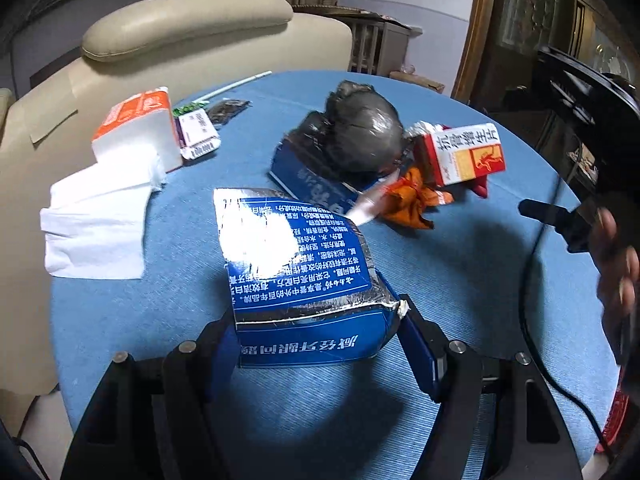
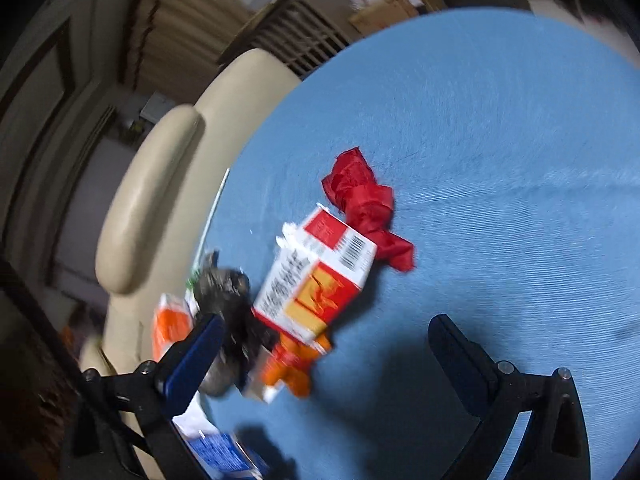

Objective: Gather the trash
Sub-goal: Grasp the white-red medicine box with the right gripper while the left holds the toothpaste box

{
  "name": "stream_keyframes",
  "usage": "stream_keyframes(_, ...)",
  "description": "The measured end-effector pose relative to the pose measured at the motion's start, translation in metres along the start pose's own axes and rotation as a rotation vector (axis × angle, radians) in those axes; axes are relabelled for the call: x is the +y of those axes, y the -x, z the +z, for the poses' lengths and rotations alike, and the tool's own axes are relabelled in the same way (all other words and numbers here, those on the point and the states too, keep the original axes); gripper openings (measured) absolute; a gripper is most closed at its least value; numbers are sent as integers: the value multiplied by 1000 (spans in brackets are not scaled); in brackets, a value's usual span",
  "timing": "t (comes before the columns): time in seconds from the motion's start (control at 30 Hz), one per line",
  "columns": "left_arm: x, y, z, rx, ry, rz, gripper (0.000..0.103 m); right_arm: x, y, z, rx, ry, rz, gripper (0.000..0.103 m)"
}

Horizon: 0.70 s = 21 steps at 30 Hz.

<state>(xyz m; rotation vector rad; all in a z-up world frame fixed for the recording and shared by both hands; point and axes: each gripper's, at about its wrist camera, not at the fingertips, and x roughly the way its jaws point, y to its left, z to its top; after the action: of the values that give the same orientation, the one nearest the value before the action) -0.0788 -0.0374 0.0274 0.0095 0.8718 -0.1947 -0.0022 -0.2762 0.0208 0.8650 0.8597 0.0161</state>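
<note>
Evidently the left gripper (image 1: 320, 344) pinches the blue carton (image 1: 304, 280), light and crushable (hold its stiffer folded end); the right gripper (image 2: 320, 364) hangs spread, empty.

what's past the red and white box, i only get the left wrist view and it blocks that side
Observer: A crumpled red wrapper lies behind the red and white box, touching it.
Operator: is the right hand-held gripper holding anything
Observer: No, the right hand-held gripper is open and empty, over the blue table.
Operator: what's nearest its fingers
Observer: The grey wad sits beside its left finger.
</note>
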Motion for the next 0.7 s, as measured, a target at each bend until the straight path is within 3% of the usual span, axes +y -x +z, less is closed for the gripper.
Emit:
stream_keyframes(0.3, 16, 3, -1, -3, 29, 28, 74, 14, -54, 16, 27, -117, -43, 103)
stream_keyframes(0.37, 17, 5, -2, -5, 31, 34, 74, 16, -59, 17, 18, -99, -56, 91)
stream_keyframes(0.4, 18, 5, -2, -6, 32, 36, 74, 17, -61, 18, 18, -87, -66, 64)
stream_keyframes(0.43, 18, 6, -2, -8, 34, 37, 74, 17, -62, 19, 33, -77, -68, 59)
stream_keyframes(0.7, 8, 12, -2, -19, 23, 24, 74, 29, -19, 12, -10, 116, -71, 58)
